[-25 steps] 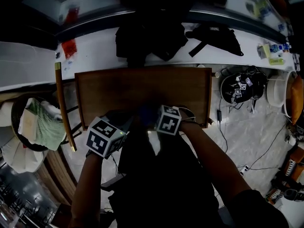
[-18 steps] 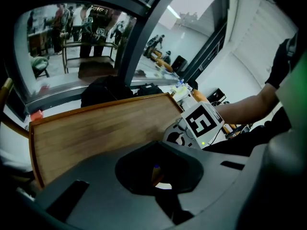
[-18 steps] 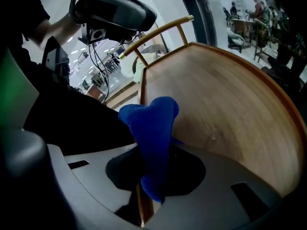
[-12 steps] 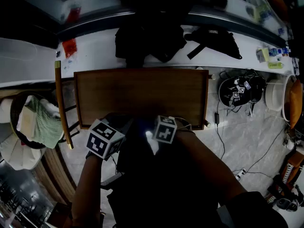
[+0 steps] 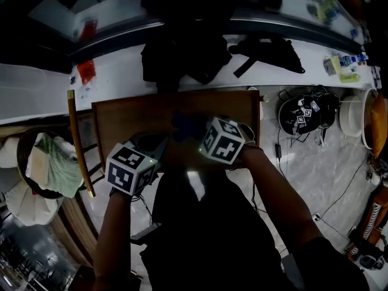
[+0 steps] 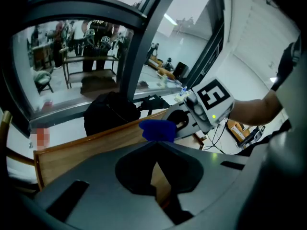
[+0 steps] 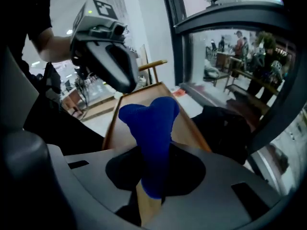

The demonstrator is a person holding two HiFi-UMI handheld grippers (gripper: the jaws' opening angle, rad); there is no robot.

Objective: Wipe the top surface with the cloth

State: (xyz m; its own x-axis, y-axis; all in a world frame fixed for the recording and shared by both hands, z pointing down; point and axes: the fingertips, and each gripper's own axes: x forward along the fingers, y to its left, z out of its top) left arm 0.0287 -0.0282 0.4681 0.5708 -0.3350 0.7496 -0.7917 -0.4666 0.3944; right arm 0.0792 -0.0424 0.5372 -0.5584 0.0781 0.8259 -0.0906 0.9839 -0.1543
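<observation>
The brown wooden table top (image 5: 133, 117) lies below me; it also shows in the left gripper view (image 6: 86, 147) and in the right gripper view (image 7: 189, 128). My right gripper (image 5: 193, 130) is over its near middle, shut on a blue cloth (image 5: 185, 125) that sticks out past the jaws (image 7: 152, 128). From the left gripper view the cloth (image 6: 158, 129) bunches at the right gripper's tip. My left gripper (image 5: 155, 145) hovers at the table's near edge, to the left of the right one, with its jaws closed together and nothing between them (image 6: 156, 164).
Black bags (image 5: 182, 53) lie on the white counter (image 5: 121, 74) behind the table. A wooden chair rail (image 5: 79, 141) and a basket with a green cloth (image 5: 51, 162) stand at the left. A dark helmet and cables (image 5: 306, 111) sit on the floor at the right.
The right gripper pulled back toward the near edge, then pushed forward over the table with the cloth. The left gripper stayed by the near edge.
</observation>
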